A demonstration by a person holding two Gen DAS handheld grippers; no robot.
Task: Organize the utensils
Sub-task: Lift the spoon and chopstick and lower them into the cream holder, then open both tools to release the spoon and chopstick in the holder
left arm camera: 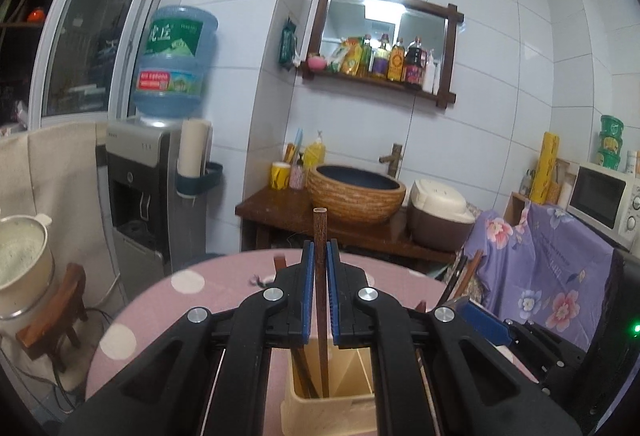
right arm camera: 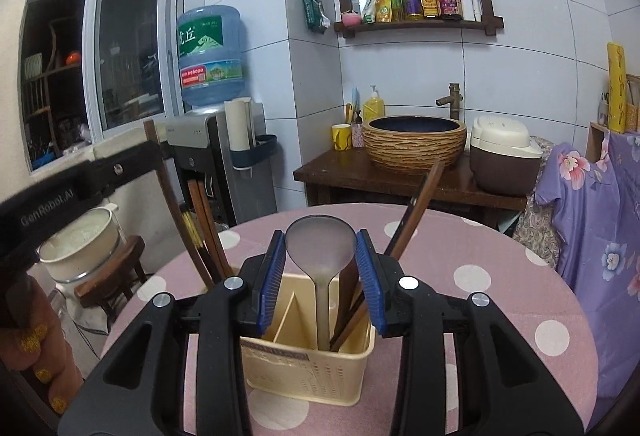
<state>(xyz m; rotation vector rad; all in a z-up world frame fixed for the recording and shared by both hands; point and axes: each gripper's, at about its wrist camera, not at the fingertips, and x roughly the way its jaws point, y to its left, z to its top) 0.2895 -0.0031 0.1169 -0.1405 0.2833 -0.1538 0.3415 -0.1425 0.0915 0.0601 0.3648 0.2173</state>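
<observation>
The left gripper (left arm camera: 319, 268) has its jaws closed tight on a brown chopstick (left arm camera: 320, 236). The stick stands straight up, w/ its low end in the cream utensil holder (right arm camera: 308, 364). The right gripper (right arm camera: 321, 276) has its jaws pressed on both sides of a gray spoon (right arm camera: 320, 242), also standing in the holder. The holder sits on the pink dotted bench (right arm camera: 500, 276), w/ more chopsticks (right arm camera: 412, 216) inside.
</observation>
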